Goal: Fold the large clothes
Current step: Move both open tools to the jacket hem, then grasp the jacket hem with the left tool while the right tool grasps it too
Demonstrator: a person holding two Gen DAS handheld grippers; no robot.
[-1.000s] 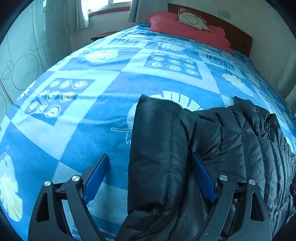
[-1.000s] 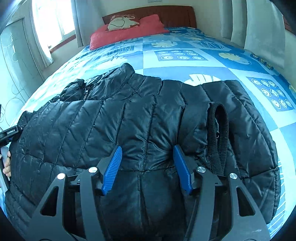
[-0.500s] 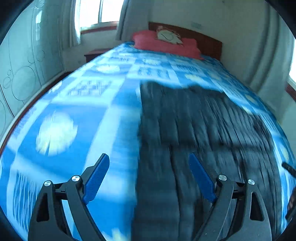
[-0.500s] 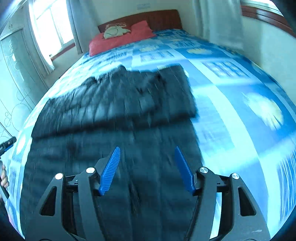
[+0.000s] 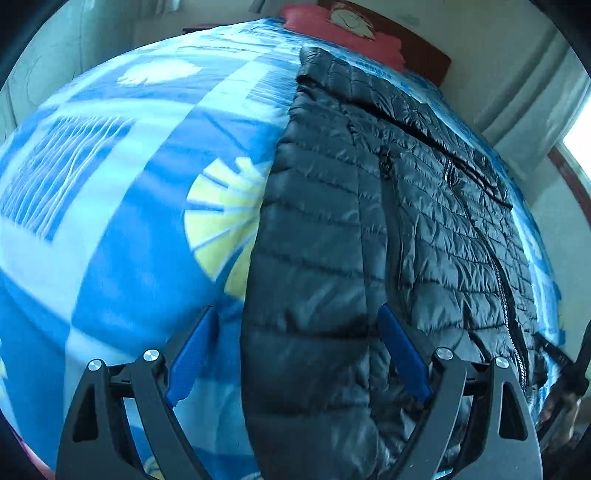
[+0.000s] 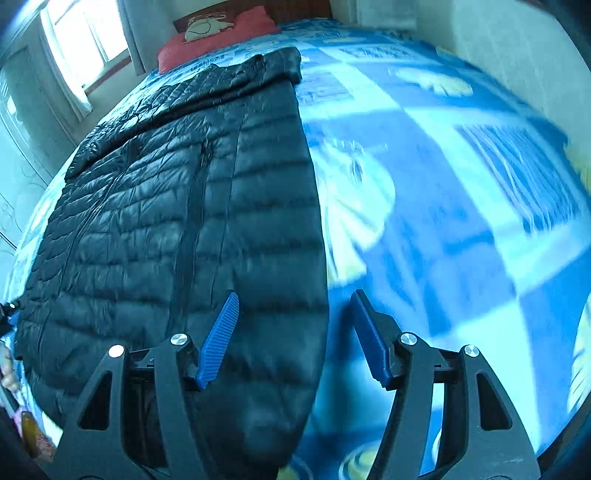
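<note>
jacket (image 5: 369, 221) edge between both tongs | left tongs (image 5: 295, 354) apart | right tongs (image 6: 293, 339) apart

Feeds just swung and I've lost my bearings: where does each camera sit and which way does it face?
Left wrist: on the left tongs, angled down toward the headboard, over the black jacket's left edge; both open blue fingers show.
Right wrist: on the right tongs, same heading, over the jacket's right edge; open fingers, a hand at far left.
Shared: jacket, blue bedspread, red pillow.
</note>
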